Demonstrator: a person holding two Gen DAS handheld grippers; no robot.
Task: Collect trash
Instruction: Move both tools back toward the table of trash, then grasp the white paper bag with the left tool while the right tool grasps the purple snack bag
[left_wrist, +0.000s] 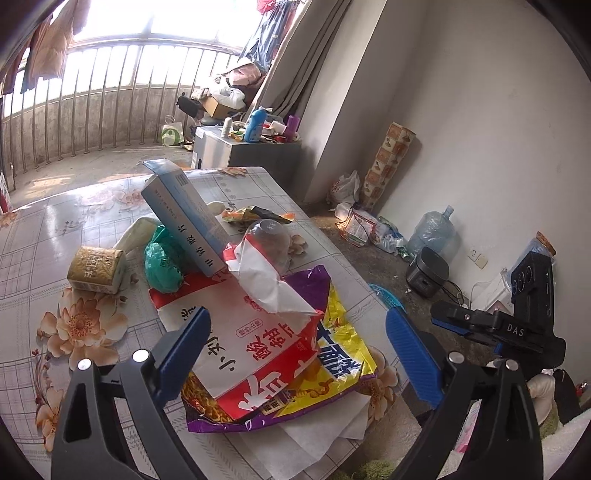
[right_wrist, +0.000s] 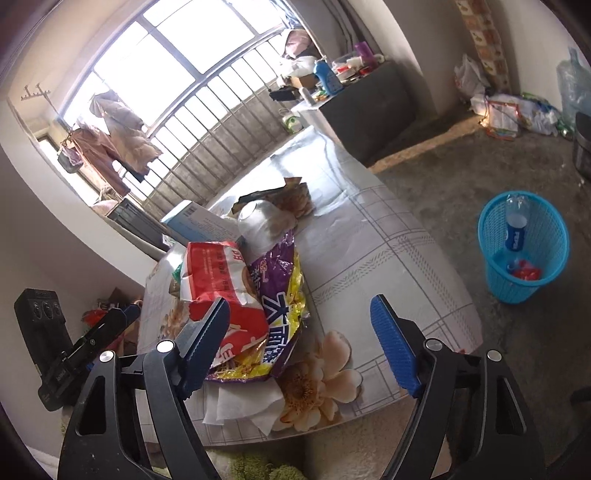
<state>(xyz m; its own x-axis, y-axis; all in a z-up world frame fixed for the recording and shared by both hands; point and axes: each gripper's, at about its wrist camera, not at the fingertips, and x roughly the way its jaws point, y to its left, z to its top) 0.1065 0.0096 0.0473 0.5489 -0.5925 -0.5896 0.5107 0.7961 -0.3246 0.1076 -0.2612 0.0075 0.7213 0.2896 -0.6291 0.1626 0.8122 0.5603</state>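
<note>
- Spreading under everything is the table (left_wrist: 44, 236) with its flowered cloth, and the trash sits heaped at the near corner.
- On the floor, well apart from the table, stands my blue basket (right_wrist: 523, 246), with a bottle (right_wrist: 516, 227) and red scraps already inside.
- Leaning up from the heap is a long blue box (left_wrist: 184, 218), its low end resting on the wrappers.
- Lying flat at the near edge is the purple and yellow noodle bag (left_wrist: 332, 343), with a red and white bag (left_wrist: 236, 332) on top of it.
- My left gripper (left_wrist: 297, 350) stands wide open with the red and white bag and noodle bag between the fingers; neither pad presses on them.
- My right gripper (right_wrist: 299, 345) is open too; its left finger (right_wrist: 203, 350) is just beside the wrappers, its right finger over bare cloth.
- Behind the bags lie a clear cup (left_wrist: 267, 240) tipped upside down, a green bag (left_wrist: 162, 258) and a brown roll (left_wrist: 96, 269).
</note>
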